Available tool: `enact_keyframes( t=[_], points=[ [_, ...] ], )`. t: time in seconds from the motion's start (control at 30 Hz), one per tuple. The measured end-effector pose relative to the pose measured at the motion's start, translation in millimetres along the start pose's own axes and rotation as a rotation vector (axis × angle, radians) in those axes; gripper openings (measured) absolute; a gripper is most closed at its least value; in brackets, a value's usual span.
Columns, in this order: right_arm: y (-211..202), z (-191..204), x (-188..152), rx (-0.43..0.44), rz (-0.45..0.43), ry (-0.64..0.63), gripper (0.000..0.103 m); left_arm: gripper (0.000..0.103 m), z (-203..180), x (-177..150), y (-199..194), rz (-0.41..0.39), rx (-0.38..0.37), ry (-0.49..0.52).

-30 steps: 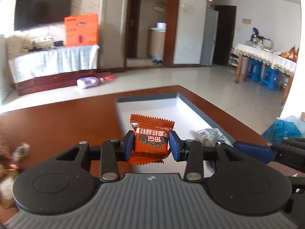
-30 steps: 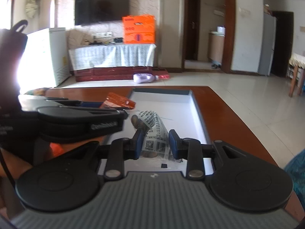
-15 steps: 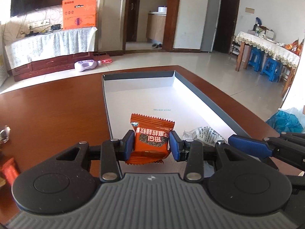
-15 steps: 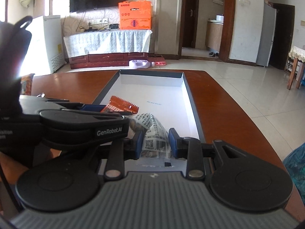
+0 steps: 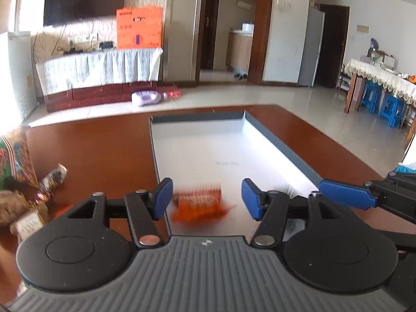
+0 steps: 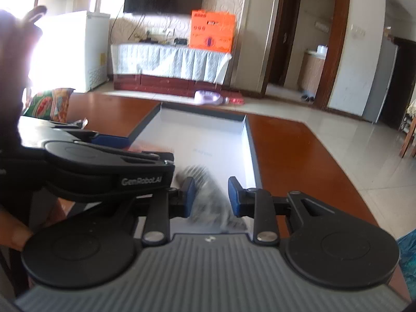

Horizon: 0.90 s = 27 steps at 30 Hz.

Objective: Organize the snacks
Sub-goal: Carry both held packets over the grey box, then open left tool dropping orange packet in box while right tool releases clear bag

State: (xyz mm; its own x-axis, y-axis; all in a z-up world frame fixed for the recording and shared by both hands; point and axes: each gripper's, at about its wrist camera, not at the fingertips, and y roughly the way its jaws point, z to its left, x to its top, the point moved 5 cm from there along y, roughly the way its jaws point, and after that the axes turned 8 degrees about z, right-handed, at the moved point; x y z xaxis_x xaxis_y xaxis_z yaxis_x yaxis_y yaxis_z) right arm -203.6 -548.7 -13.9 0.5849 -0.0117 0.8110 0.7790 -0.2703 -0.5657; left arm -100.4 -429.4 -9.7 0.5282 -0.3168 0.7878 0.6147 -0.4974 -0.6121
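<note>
My left gripper (image 5: 206,199) is hanging with its jaws spread wide over the near end of the white tray (image 5: 249,130), and the orange snack packet (image 5: 199,205), motion-blurred, is sitting loose between them, touching neither pad. My right gripper (image 6: 209,196) is standing with jaws parted around a blurred grey-patterned packet (image 6: 208,197); I cannot tell whether it is touching them
</note>
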Motion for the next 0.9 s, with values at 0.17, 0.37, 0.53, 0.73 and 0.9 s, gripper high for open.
enact_keyframes(
  t=[0.17, 0.37, 0.53, 0.73, 0.9],
  points=[
    [-1.1, -5.1, 4.3, 0.007, -0.019, 0.038, 0.032, 0.09, 15.7, 4.4, -5.8, -0.004, 0.031, -0.045],
    [-4.4, -4.9, 6.5, 0.009, -0.041, 0.048, 0.036, 0.092, 16.1, 7.1, -15.9, -0.026, 0.037, -0.036],
    [-15.6, -5.3, 6.7, -0.018, -0.074, 0.066, 0.051, 0.094, 17.8, 5.7, -31.1, -0.045, 0.044, -0.063],
    [-30.0, 0.4, 6.4, -0.037, -0.102, 0.069, 0.063, 0.099, 22.3, 0.6, -52.1, -0.06, 0.068, -0.076],
    [-41.5, 11.2, 8.3, -0.04, -0.124, 0.068, 0.078, 0.101, 34.3, -5.9, -68.5, -0.065, 0.087, -0.112]
  ],
)
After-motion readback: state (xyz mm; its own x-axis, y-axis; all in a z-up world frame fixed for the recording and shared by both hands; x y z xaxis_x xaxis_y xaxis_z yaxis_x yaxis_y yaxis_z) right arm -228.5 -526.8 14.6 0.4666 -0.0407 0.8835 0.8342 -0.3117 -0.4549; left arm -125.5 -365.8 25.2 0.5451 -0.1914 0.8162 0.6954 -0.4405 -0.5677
